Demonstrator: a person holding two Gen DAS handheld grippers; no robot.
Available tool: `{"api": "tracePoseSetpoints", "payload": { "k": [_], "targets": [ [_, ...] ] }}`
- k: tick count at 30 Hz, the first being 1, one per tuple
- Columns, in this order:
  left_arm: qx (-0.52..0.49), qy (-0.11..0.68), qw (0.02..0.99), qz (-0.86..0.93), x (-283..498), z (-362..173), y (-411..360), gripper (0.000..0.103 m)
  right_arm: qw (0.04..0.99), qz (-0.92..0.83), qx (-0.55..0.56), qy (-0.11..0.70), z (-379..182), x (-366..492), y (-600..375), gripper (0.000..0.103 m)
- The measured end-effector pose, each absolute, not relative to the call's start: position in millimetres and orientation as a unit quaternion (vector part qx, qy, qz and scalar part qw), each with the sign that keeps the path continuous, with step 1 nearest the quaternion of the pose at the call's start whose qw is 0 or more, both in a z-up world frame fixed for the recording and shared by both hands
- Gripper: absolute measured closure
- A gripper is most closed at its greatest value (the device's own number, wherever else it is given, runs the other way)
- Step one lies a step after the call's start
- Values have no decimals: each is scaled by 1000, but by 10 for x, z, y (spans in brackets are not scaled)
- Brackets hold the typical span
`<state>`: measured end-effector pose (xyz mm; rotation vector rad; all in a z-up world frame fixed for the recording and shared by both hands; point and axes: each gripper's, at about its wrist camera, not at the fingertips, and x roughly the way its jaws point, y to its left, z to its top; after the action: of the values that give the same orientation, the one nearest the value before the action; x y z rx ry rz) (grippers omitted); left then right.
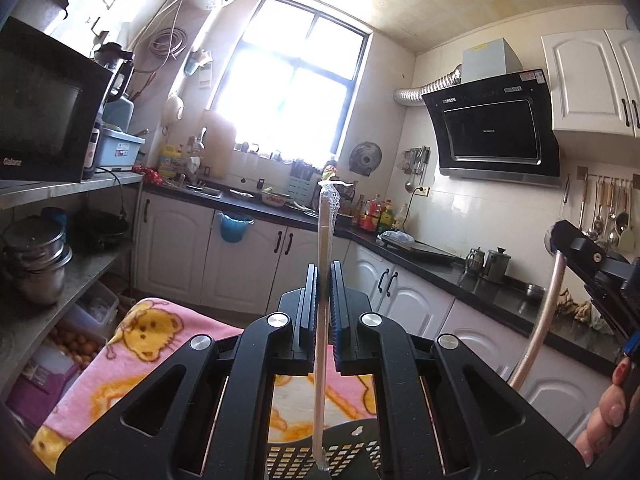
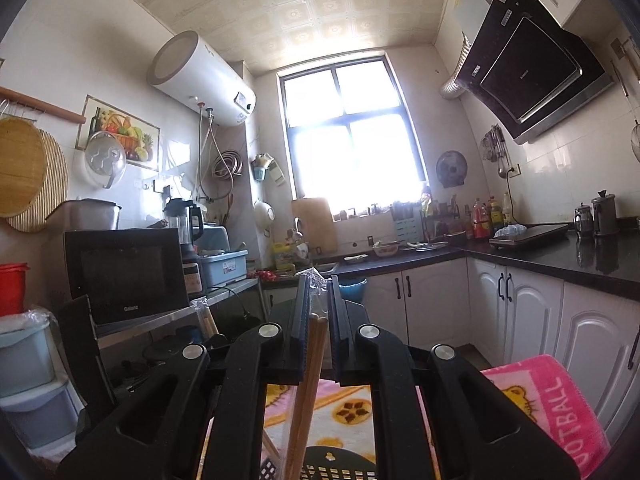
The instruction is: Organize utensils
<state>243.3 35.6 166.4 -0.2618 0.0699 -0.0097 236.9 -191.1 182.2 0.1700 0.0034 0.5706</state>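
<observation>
Window [image 1: 292, 92] glare blows out; foreground shadowed; fisheye edges warp.

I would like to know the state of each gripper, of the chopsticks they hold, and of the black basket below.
Left gripper: shut on wrapped chopsticks, upright.
Right gripper: shut on wooden chopsticks, upright, wrapper at the top.
Black basket: under both grippers, on the pink blanket; contents hidden.

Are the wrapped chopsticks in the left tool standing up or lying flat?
Standing up: the wrapped chopsticks rise nearly vertical between the left tool's shut jaws.
</observation>
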Motion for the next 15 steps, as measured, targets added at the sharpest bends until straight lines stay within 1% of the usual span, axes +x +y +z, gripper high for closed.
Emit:
{"api": "tracePoseSetpoints", "payload": {
  "k": [7,15],
  "targets": [
    [-120,39,992,-4,2438,1502,286,100,959,273,77,1,1692,2432,-1804,94],
    [-128,52,990,-3,2464,1388,315,100,955,284,76,-30,1954,2404,-1712,94]
  ]
}}
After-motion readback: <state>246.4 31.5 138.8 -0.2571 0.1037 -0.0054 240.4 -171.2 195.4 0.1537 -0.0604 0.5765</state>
